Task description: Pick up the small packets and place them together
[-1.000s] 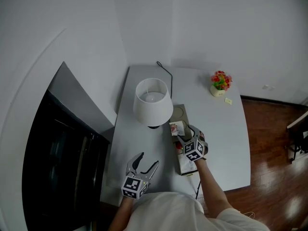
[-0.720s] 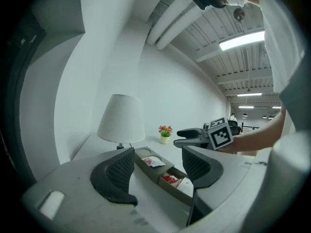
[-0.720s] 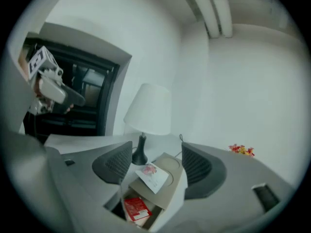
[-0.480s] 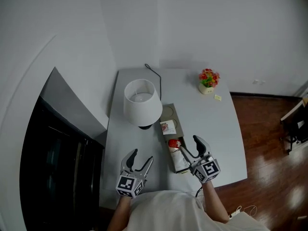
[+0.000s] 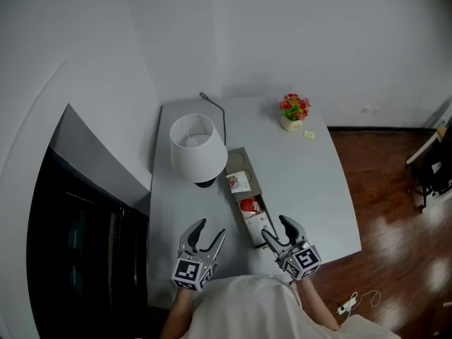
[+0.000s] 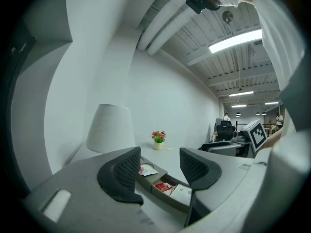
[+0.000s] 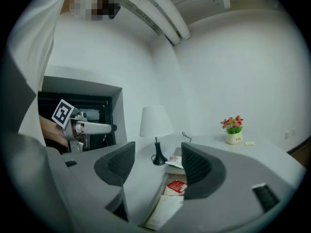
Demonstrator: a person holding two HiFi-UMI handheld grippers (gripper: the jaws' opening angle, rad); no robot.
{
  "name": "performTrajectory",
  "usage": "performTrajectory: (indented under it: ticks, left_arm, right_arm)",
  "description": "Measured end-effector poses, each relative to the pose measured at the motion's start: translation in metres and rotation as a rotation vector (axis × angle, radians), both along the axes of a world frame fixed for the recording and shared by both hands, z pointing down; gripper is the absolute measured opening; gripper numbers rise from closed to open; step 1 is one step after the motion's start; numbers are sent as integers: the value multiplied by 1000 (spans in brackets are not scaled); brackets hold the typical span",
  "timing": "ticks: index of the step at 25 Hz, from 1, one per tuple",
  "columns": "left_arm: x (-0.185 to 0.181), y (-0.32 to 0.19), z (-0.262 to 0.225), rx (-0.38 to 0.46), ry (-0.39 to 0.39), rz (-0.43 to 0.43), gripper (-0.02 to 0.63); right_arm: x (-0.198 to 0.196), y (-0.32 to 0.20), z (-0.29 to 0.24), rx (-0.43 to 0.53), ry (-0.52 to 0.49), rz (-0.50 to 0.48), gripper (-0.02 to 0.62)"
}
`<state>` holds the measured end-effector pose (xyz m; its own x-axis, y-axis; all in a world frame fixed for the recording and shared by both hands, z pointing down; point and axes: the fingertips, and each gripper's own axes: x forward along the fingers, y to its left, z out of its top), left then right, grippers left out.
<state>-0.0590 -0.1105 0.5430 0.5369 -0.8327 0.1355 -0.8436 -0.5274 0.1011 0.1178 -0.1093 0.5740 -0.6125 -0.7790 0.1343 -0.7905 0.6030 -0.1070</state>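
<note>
- The left tool (image 5: 210,229) is hovering over the near edge of the table (image 5: 311,189), at about 7 o'clock from the grey tray (image 5: 235,162). Its jaws are standing a little apart and have just been closing – nothing is lying between them.
- The right tool (image 5: 276,227) is hanging at about 5 o'clock from the tray, just beside its near end. Its jaws are spread and have just been narrowing slightly, and they are pinching nothing.
- The small packets are all lying inside the long tray in the middle of the table. A pink-and-white packet (image 5: 239,182) is sitting toward the 12 o'clock end, with a red packet (image 5: 248,205) near the middle. A white packet (image 5: 260,224) is lying at the 6 o'clock end, nearest the right tool.
- A white lamp (image 5: 193,147) is standing at about 10 o'clock from the tray – close beside it.
- A small flower pot (image 5: 294,110) is sitting at about 1 o'clock, well apart from the tray.
</note>
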Motion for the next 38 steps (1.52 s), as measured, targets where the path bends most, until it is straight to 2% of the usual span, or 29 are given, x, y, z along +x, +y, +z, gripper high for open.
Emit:
performTrajectory:
  ticks: [2, 4, 8, 10, 12, 14, 17, 20, 23, 26, 29, 32, 34, 38]
  left_arm:
    - [3, -1, -6, 12, 34, 1, 262]
    - [2, 0, -8, 18, 59, -6, 262]
    - [-5, 5, -3, 11, 57, -26, 262]
    - [-9, 8, -1, 5, 57, -42, 262]
    - [-11, 10, 0, 3, 47, -53, 262]
    - [-14, 11, 2, -3, 38, -62, 262]
    - [-22, 14, 4, -20, 32, -82, 262]
    - [-28, 16, 6, -27, 26, -101, 262]
    - [-33, 17, 8, -32, 20, -116, 262]
    - [-37, 17, 10, -37, 17, -128, 262]
    - [-39, 16, 11, -37, 17, -134, 262]
    - [-38, 15, 7, -29, 13, -132, 262]
    - [-40, 14, 6, -24, 10, -132, 262]
    - [-47, 14, 8, -32, 8, -143, 262]
  right_arm:
    - [11, -6, 15, -36, 70, 7, 288]
    - [18, -12, 38, -101, 184, -18, 288]
    - [10, -18, 97, -263, 458, -173, 288]
    - [3, -18, 125, -313, 587, -259, 288]
    - [-6, -20, 148, -337, 701, -335, 295]
    - [-14, -22, 168, -357, 811, -416, 328]
    - [-21, -21, 197, -369, 994, -543, 330]
    - [-30, -22, 216, -350, 1116, -628, 330]
    - [-35, -22, 230, -354, 1170, -690, 336]
    - [-36, -25, 238, -429, 1153, -687, 330]
    - [-38, -27, 240, -451, 1158, -680, 320]
    - [-35, -24, 233, -440, 1145, -649, 283]
    - [-30, -22, 226, -430, 1142, -618, 208]
    - [-22, -19, 203, -386, 1099, -575, 196]
